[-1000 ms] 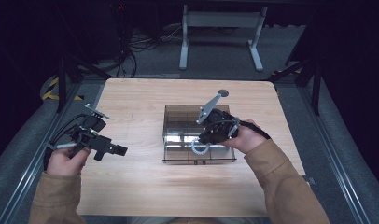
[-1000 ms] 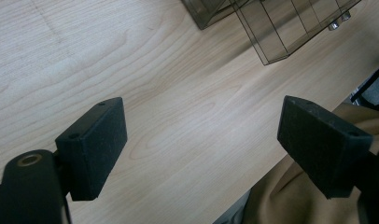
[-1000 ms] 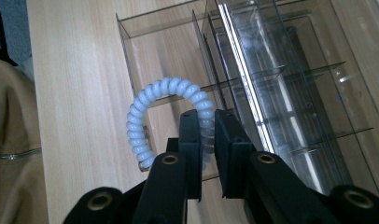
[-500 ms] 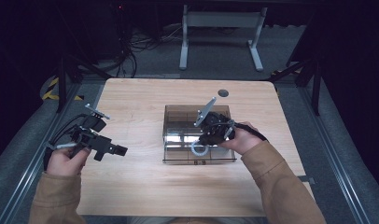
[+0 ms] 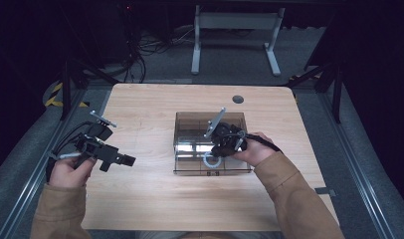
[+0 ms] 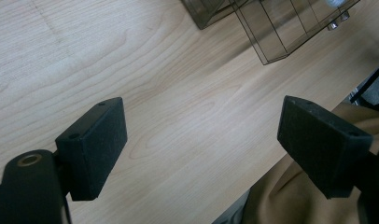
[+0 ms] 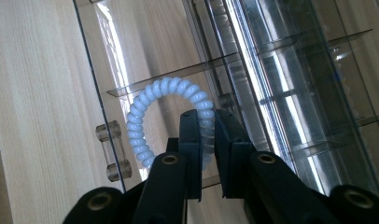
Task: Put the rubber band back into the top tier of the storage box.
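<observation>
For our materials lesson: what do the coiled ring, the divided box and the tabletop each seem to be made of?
Spiral hair tie: probably glossy pale-blue plastic, with smooth, shiny coils.
Organizer box: likely clear, smoke-tinted acrylic, since it is see-through with bright reflections.
Table: light wood or wood-look laminate with visible grain and a matte finish.

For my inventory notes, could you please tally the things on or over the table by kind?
Clear divided organiser box: 1
Pale blue spiral hair tie: 1
Hand-held grippers: 2, left gripper and right gripper
Total: 4
</observation>
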A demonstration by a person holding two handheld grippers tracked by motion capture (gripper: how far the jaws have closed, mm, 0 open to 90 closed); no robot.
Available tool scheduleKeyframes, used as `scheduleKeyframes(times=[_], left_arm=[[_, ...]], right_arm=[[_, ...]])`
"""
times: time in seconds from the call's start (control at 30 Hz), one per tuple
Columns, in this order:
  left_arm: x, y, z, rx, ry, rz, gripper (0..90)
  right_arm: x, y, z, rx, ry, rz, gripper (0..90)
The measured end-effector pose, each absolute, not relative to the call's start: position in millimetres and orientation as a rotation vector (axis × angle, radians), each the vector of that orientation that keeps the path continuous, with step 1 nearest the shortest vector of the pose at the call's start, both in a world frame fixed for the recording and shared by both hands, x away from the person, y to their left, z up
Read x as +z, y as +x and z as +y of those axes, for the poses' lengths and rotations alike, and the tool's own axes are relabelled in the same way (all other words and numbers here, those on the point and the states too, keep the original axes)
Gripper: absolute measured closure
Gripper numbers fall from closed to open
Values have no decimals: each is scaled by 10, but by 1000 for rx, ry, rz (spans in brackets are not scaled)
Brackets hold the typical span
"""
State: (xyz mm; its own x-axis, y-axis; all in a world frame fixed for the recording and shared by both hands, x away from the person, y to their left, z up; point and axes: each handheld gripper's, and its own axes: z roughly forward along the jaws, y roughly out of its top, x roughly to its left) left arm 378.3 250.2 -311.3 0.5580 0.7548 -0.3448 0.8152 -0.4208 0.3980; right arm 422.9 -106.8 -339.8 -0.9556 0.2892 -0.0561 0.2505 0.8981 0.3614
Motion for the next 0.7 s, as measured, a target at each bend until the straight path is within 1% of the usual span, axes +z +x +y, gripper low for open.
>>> scheduleKeyframes(times=[0.7], left_arm=[[-3114,3791,2488,-154,2268,1261,165]], right_arm=[[-3517,4225,-1024,497,404,2973,809]])
